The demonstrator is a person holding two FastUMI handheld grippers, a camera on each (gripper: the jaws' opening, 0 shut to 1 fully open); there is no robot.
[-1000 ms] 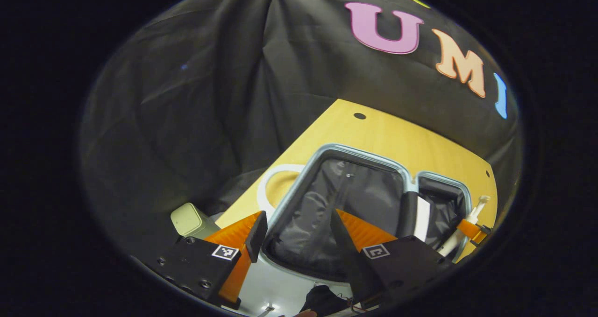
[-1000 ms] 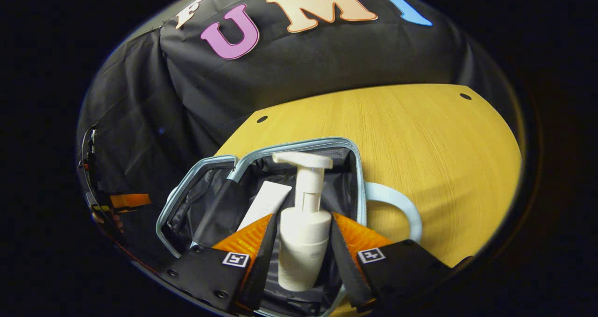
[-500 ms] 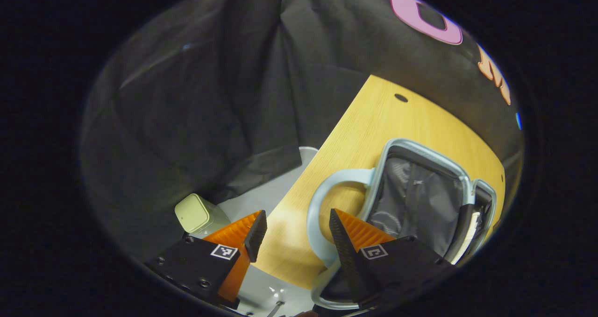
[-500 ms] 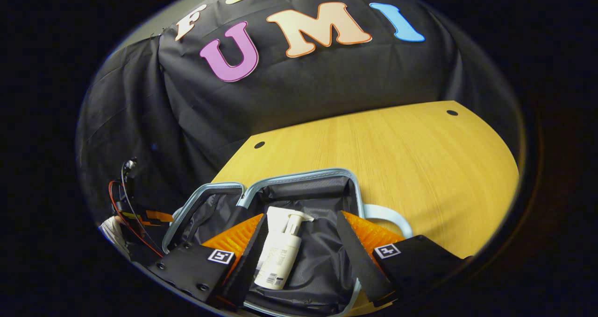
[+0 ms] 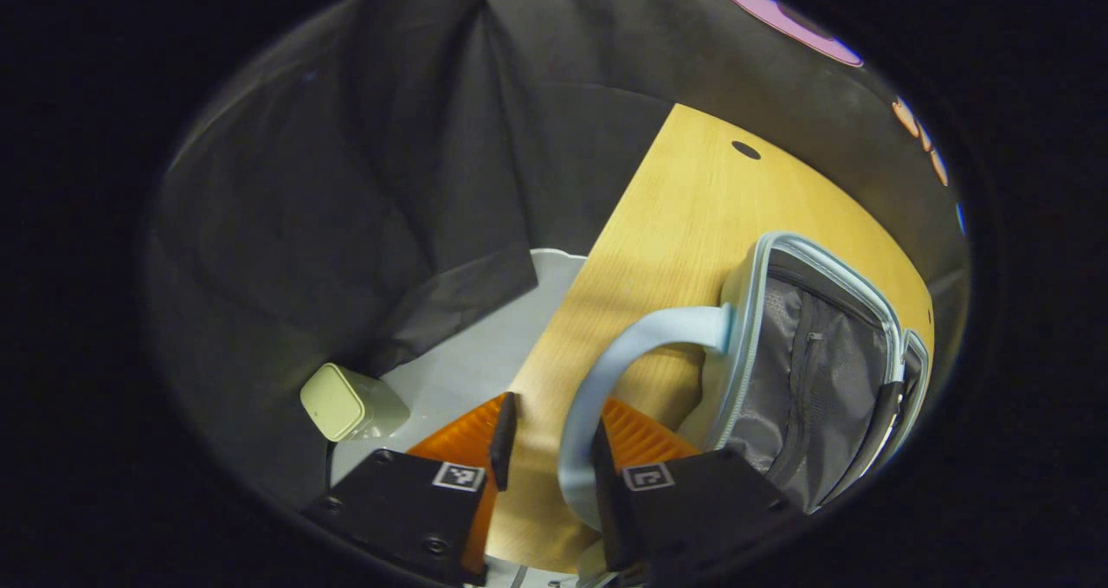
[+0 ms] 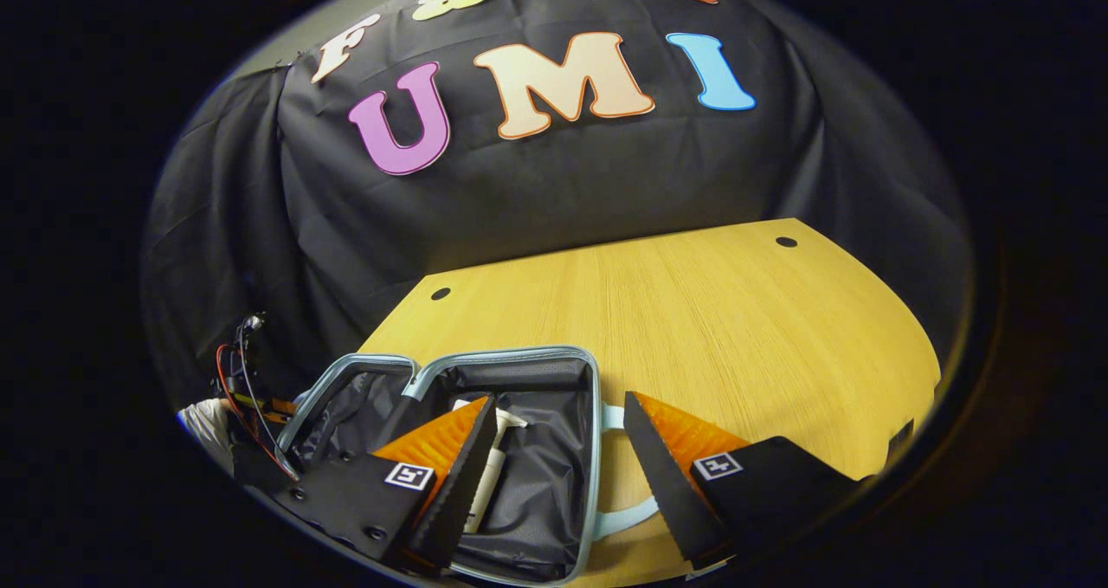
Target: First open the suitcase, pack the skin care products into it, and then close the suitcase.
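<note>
My left claw (image 5: 547, 449) straddles the suitcase handle (image 5: 606, 371) unclenched; my right claw (image 6: 558, 449) hangs released; markings too small to read.

Black hand-held gripper (image 6: 558, 458), square markers

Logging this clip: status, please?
Left gripper around suitcase handle. Right gripper open, empty. Pump bottle inside open suitcase. Nothing obstructing.
</note>
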